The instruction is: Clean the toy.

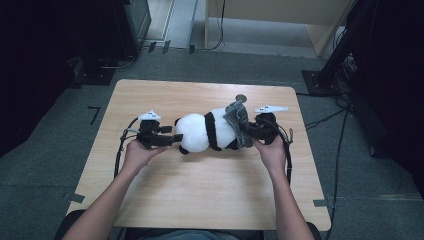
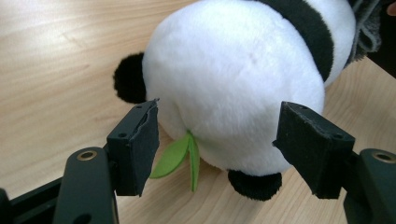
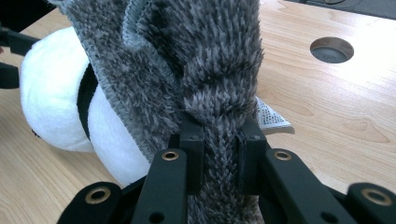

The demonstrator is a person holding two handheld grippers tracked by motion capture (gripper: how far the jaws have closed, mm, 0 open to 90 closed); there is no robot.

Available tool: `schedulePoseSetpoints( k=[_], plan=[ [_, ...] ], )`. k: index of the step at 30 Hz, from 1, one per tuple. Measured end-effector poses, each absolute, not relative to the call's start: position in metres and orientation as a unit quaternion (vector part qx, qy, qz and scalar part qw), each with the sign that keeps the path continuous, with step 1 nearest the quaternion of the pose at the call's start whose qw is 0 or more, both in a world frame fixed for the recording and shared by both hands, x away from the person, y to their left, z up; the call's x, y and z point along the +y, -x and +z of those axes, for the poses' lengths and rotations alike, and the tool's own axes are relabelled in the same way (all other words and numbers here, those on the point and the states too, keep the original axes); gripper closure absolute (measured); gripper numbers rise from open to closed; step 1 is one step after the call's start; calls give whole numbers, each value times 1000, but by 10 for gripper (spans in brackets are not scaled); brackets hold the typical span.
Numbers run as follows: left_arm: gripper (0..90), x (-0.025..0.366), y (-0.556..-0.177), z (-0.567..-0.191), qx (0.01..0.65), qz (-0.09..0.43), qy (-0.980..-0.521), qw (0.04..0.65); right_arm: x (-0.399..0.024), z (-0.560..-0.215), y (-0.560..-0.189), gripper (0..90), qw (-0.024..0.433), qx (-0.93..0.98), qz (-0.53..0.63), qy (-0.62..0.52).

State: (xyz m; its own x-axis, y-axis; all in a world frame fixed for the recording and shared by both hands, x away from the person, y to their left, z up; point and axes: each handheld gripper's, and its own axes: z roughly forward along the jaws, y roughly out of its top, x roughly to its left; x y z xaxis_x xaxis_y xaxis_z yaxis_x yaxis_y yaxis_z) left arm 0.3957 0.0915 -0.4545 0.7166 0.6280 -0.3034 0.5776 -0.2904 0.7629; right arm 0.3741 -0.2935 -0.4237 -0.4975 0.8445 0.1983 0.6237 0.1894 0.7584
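Forearms: two bare arms enter from the bottom edge of the high view, one hand on each gripper.
Left hand (image 1: pixel 134 152): wrapped around the left gripper (image 1: pixel 176 138), which points across the table toward the panda.
Left gripper jaws: spread wide in the left gripper view, one pad either side of the panda's white head, neither clearly touching it.
Right hand (image 1: pixel 270 150): holding the right gripper (image 1: pixel 248 131) at the panda's other end.
Right gripper jaws: clamped on a fold of the cloth (image 3: pixel 219 65), pads pressed into the pile on both sides.
Panda (image 1: pixel 205 131): plush toy lying on its side at mid-table, between the two grippers; a black band crosses its body.
Leaf (image 2: pixel 180 156): green felt, hanging under the head, just beside the left jaw pad.
Cloth: grey, shaggy, draped over the panda's end nearest the right gripper; a white tag (image 3: pixel 271 116) sticks out behind it.
Table (image 1: pixel 200 192): light wood, with a round hole (image 3: pixel 331 49) beyond the cloth.
Floor (image 1: pixel 250 60): grey carpet, cables trailing at the right.
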Motion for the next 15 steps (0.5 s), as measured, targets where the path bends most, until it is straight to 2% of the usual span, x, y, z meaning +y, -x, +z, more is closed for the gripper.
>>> schedulePoseSetpoints(
  k=[15],
  plan=[
    [307,92,-434,-438,303,25,-832,465,-295,-423,-379,777,123,770,410,-474]
  ],
)
